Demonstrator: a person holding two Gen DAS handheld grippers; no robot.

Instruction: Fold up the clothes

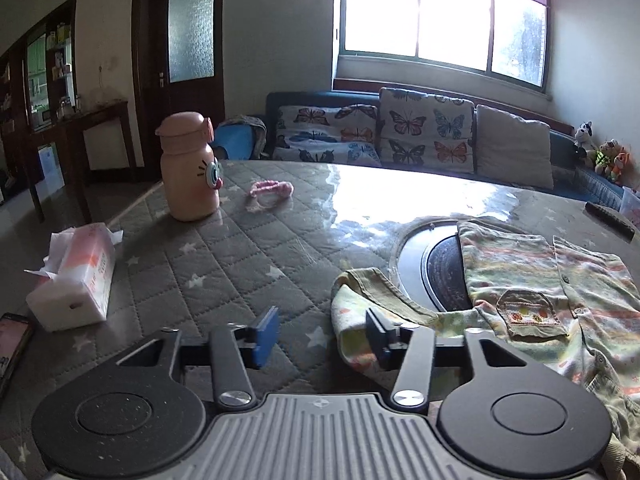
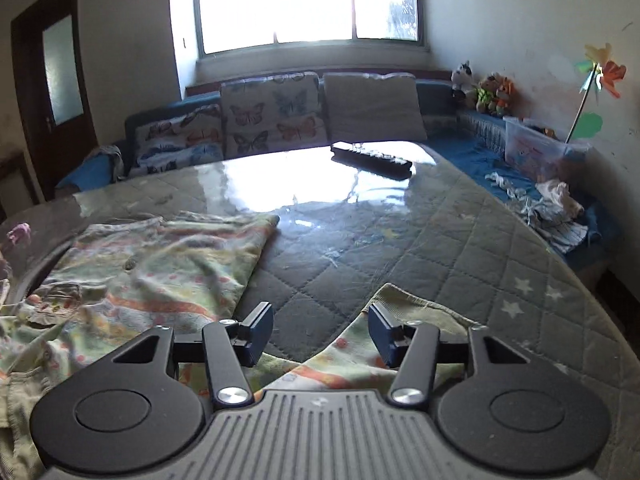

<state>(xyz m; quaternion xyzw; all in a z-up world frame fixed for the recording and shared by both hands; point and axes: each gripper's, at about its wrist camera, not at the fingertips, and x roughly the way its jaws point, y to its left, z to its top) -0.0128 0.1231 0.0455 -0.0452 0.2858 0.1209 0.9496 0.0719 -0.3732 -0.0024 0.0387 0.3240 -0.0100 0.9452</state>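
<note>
A small striped green, orange and white shirt [image 1: 536, 280] with a chest pocket lies spread on the quilted table. It also shows in the right wrist view [image 2: 152, 264]. My left gripper [image 1: 322, 338] is open and empty, low over the table, with the shirt's left sleeve [image 1: 360, 304] at its right finger. My right gripper [image 2: 320, 332] is open and empty, with the shirt's right sleeve [image 2: 404, 300] under its right finger. The shirt's body lies to its left.
A pink bottle [image 1: 190, 168], a pink hair band [image 1: 272, 190], a tissue pack [image 1: 78, 276] and a phone [image 1: 12, 344] lie on the left of the table. A round hob inset [image 1: 434, 264] sits partly under the shirt. A dark remote [image 2: 372, 158] lies far back.
</note>
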